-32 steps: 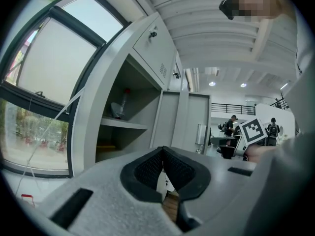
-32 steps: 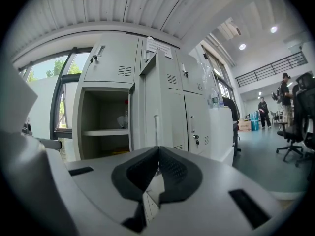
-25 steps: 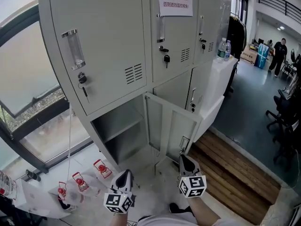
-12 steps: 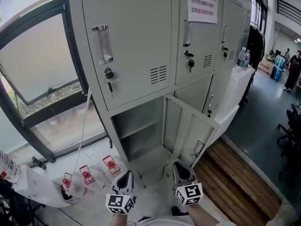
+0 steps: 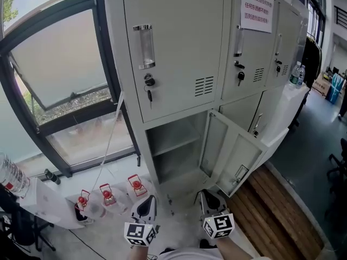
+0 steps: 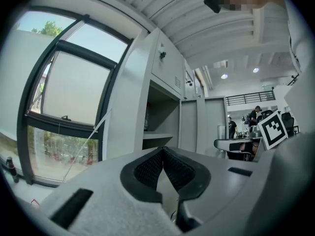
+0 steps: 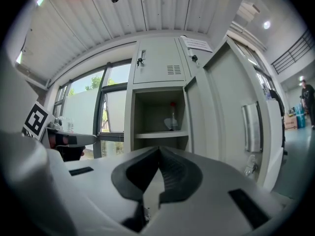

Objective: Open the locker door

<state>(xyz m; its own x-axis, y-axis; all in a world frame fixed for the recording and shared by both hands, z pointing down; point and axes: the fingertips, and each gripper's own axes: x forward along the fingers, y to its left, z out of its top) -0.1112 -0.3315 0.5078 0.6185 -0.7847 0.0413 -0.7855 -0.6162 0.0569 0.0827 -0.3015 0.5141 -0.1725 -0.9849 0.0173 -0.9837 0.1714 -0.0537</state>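
A grey bank of lockers (image 5: 179,47) fills the head view. The lower left locker door (image 5: 234,155) stands swung open to the right, its handle (image 5: 240,174) on the outer face. The open compartment (image 5: 174,145) shows one shelf. My left gripper (image 5: 146,206) and right gripper (image 5: 209,200) hang low at the frame's bottom, well short of the door, both shut and empty. In the right gripper view the open door (image 7: 231,112) and its handle (image 7: 251,127) stand at right, with a small bottle (image 7: 172,117) on the shelf. In the left gripper view the jaws (image 6: 163,151) meet at their tips.
Three red-capped objects (image 5: 108,194) sit on the floor left of the lockers, beside a white box (image 5: 49,207). A tilted window (image 5: 65,64) is at left. A wooden floor strip (image 5: 271,210) runs at right. A paper notice (image 5: 256,7) hangs on an upper door.
The head view has swung left and pulled back: the lockers shifted right in frame. Both grippers dropped slightly lower in frame. The locker door stays open.
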